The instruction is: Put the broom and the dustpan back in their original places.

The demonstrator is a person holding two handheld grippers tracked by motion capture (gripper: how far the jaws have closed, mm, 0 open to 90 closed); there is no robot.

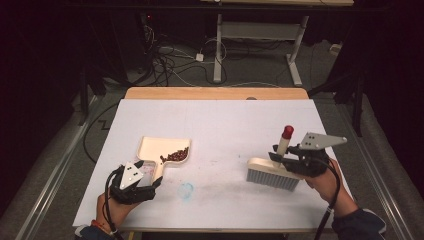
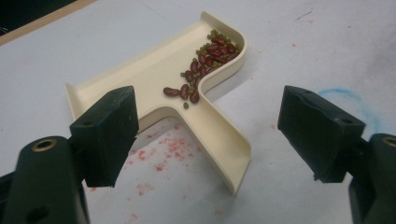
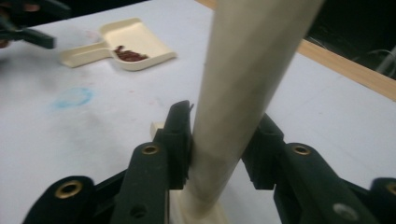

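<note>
The dustpan (image 2: 154,79) lies flat on the white worktop (image 1: 225,125), left of centre, with a small heap of beans (image 2: 205,60) gathered in its inner corner by the handle. The left gripper (image 1: 134,182) sits just behind the handle's end, its fingers (image 2: 105,135) spread wide with nothing between them; the handle lies ahead of the gap, untouched. The brush (image 1: 272,172) stands on its bristles at the right side of the worktop, handle pointing up. The right gripper (image 3: 219,144) has its fingers closed on the lower part of that handle, close above the head.

The dustpan looks like thin, stiff plastic, light and smooth, so it would likely slide on the worktop if nudged. Its flat handle is the sensible place to grip, near the middle, keeping the pan level because the beans are loose and will roll. The brush is also light; its round handle could twist in a slack grip, and the bristles will flex.
</note>
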